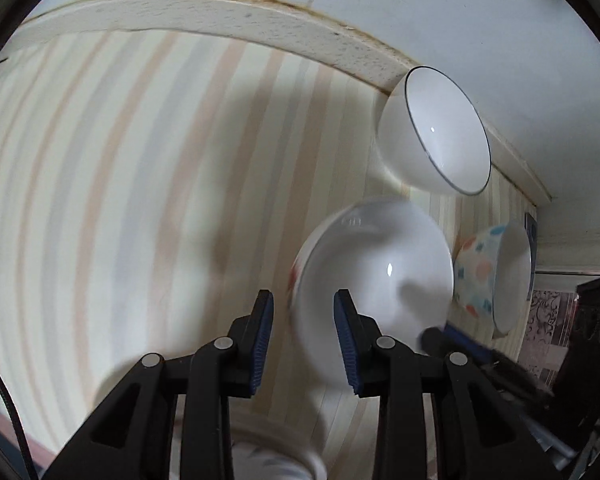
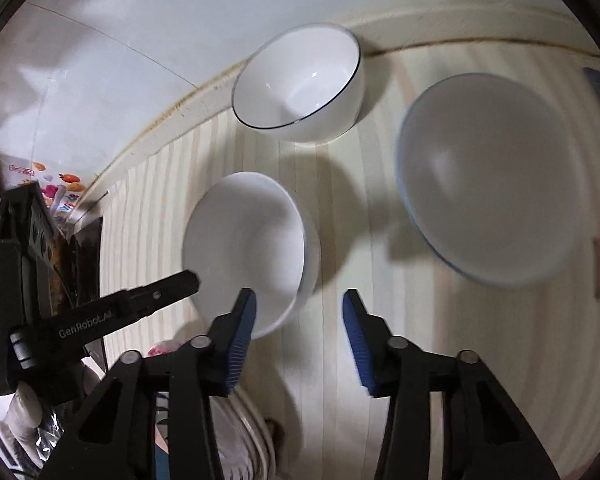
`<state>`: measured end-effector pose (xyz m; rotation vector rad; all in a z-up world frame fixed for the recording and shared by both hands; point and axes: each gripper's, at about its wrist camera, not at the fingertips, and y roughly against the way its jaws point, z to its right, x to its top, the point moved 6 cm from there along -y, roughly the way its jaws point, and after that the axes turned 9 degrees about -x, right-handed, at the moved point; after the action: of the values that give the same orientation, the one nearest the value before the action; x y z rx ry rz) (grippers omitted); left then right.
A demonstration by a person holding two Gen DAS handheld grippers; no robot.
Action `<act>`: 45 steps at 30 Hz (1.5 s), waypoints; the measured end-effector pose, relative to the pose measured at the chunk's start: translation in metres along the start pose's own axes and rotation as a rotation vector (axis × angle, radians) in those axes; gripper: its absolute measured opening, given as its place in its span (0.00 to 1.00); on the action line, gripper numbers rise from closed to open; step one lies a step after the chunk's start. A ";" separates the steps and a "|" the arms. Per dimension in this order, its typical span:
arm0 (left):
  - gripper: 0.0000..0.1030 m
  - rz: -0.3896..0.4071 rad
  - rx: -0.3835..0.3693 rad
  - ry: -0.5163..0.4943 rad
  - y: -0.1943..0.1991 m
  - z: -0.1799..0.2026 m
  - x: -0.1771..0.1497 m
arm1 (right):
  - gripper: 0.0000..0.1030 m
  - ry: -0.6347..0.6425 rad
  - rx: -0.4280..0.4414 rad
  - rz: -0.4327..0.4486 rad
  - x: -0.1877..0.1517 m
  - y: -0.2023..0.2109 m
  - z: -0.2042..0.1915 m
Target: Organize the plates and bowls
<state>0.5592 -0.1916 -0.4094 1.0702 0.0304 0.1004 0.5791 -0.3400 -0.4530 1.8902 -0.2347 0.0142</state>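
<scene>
Three bowls stand on the striped tabletop (image 1: 120, 200). A white bowl with a thin dark rim (image 1: 440, 132) (image 2: 300, 84) sits at the back by the wall. A white bowl with red marks outside (image 1: 372, 280) (image 2: 248, 244) sits in the middle. A dotted bowl (image 1: 496, 272) (image 2: 492, 180) stands beside it. My left gripper (image 1: 304, 340) is open, its fingers either side of the middle bowl's near rim. My right gripper (image 2: 300, 340) is open and empty, just right of the middle bowl. The left gripper's finger (image 2: 152, 296) shows in the right wrist view.
A pale wall (image 1: 460, 20) and a cream ledge (image 1: 220, 16) run behind the bowls. Stacked dishes (image 2: 244, 436) lie under my right gripper. Another dish (image 1: 268, 456) shows below my left gripper. Dark clutter (image 1: 592, 320) stands at the table's end.
</scene>
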 end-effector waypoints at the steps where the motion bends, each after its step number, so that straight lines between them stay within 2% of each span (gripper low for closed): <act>1: 0.25 0.001 0.001 -0.004 -0.003 0.000 0.002 | 0.34 0.009 0.004 -0.019 0.005 -0.010 0.000; 2: 0.23 0.001 -0.003 -0.003 -0.005 0.001 0.005 | 0.25 0.012 0.006 -0.027 0.004 -0.016 -0.001; 5: 0.23 0.009 0.022 -0.027 -0.006 0.003 0.006 | 0.17 0.043 -0.020 -0.020 0.008 -0.029 -0.002; 9: 0.23 0.005 0.046 -0.061 -0.005 0.011 -0.002 | 0.16 0.064 -0.042 0.009 0.007 -0.028 -0.003; 15: 0.23 0.008 0.050 -0.090 0.008 0.031 -0.034 | 0.16 0.087 -0.041 0.029 -0.012 -0.007 0.002; 22: 0.23 -0.020 0.039 -0.194 0.013 0.071 -0.095 | 0.16 0.084 -0.031 0.026 -0.058 0.030 0.031; 29: 0.23 -0.067 0.042 -0.255 -0.007 0.095 -0.145 | 0.16 0.044 -0.045 0.012 -0.108 0.053 0.072; 37: 0.23 -0.117 0.072 -0.301 -0.034 0.103 -0.171 | 0.16 0.002 -0.072 -0.012 -0.148 0.049 0.113; 45: 0.23 -0.120 0.115 -0.348 -0.051 0.108 -0.181 | 0.16 -0.045 -0.067 -0.034 -0.169 0.035 0.126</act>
<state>0.3906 -0.3277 -0.4068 1.1863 -0.2152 -0.1987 0.3946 -0.4432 -0.4831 1.8290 -0.2304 -0.0584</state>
